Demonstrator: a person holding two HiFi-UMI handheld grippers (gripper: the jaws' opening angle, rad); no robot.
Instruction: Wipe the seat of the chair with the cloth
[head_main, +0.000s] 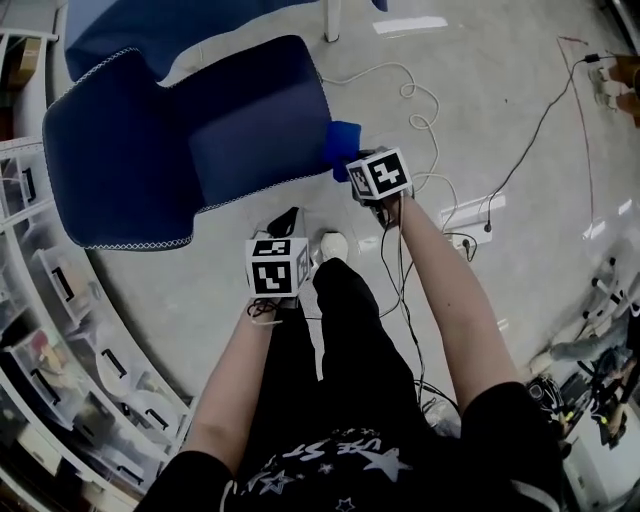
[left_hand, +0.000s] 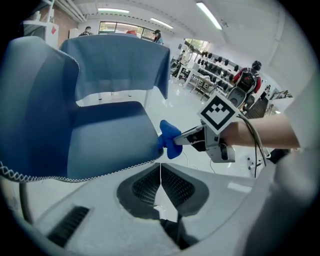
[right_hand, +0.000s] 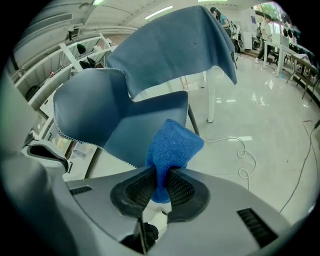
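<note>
A dark blue upholstered chair stands in front of me, its seat (head_main: 255, 135) (left_hand: 107, 135) (right_hand: 145, 127) edged with white stitching. My right gripper (head_main: 352, 168) (right_hand: 161, 185) is shut on a bright blue cloth (head_main: 342, 148) (right_hand: 172, 147) (left_hand: 169, 139), which bunches out past the jaws at the seat's front right corner. My left gripper (head_main: 285, 222) (left_hand: 160, 186) is shut with nothing in it, held lower and nearer to me, short of the seat's front edge.
White cables (head_main: 425, 110) loop over the grey floor to a power strip (head_main: 462, 240) on the right. White shelving (head_main: 40, 330) with storage bins curves along the left. My own legs and a white shoe (head_main: 333, 245) are below the grippers.
</note>
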